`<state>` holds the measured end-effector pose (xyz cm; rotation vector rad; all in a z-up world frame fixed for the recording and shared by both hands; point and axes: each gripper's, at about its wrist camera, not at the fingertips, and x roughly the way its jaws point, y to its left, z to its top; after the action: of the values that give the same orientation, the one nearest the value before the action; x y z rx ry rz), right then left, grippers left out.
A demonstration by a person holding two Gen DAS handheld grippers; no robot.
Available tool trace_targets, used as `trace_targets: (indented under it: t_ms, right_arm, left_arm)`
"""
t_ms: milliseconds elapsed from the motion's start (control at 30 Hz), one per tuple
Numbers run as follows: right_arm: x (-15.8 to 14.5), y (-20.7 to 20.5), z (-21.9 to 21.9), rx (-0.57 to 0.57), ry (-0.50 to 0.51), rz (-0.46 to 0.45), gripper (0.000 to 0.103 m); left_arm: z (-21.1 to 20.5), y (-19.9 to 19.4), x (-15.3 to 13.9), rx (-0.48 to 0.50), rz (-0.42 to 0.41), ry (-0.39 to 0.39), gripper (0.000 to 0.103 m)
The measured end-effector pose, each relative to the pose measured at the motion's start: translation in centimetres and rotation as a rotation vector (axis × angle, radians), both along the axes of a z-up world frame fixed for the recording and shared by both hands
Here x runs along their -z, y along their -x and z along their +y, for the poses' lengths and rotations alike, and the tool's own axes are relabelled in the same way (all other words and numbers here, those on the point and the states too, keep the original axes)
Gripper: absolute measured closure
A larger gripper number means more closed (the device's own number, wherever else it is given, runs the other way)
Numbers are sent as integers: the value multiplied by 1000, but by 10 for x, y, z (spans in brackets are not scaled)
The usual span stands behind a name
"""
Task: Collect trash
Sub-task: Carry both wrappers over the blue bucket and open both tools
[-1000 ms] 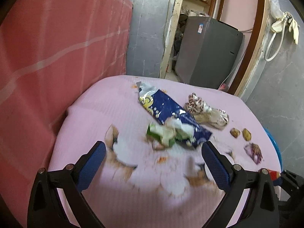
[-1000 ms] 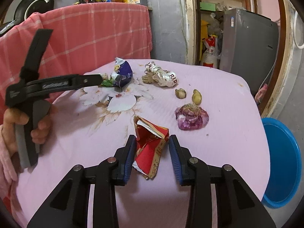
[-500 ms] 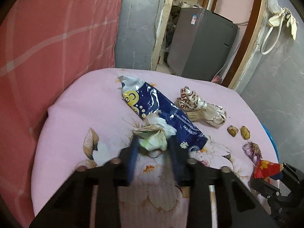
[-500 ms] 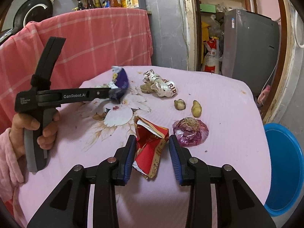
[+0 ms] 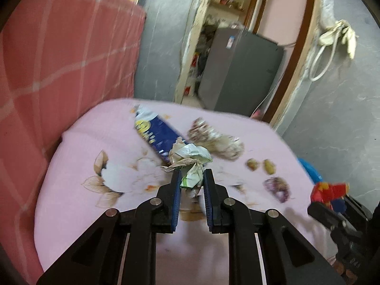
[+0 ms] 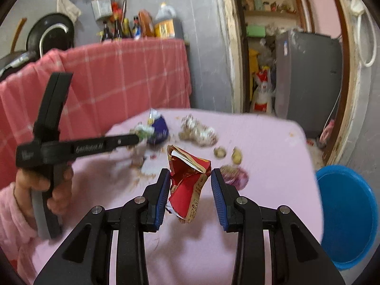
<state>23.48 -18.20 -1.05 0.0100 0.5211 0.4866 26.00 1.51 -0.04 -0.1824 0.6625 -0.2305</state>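
The table (image 5: 99, 213) under its pink flowered cloth is littered, and the blue bin (image 6: 346, 213) waits on the floor just off its right edge, so the job as I read it is to carry both catches over there without spilling. Among the bigger litter lying on the cloth are the blue snack bag (image 5: 154, 133), a crumpled printed wrapper (image 5: 213, 140) beside it, a purple onion skin (image 5: 276, 186) and two small yellowish scraps (image 5: 260, 165). The right gripper (image 6: 191, 190) has a red packet (image 6: 187, 182) pinched between its pads, clear of the cloth. The left gripper (image 5: 192, 190) is closing its jaws on a green-and-white crumpled wrapper (image 5: 190, 161), pads already pressing its lower end, the bulk fanning out above. I'd say the hold is shallow, so finish the squeeze before lifting, raise it straight so it doesn't drag the blue bag, then swing both hands low over the bin.
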Motion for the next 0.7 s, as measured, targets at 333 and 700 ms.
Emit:
trace_targets:
  t_ms: [333,700]
  right_arm:
    - [-65,26,-57,144,0,-264,70]
    - [-86,35,-159,369,33,-365,69]
  left_arm:
    - [-62,31,-56,67,-263,75,88]
    - [-171,24,-83,216,-393,98,88]
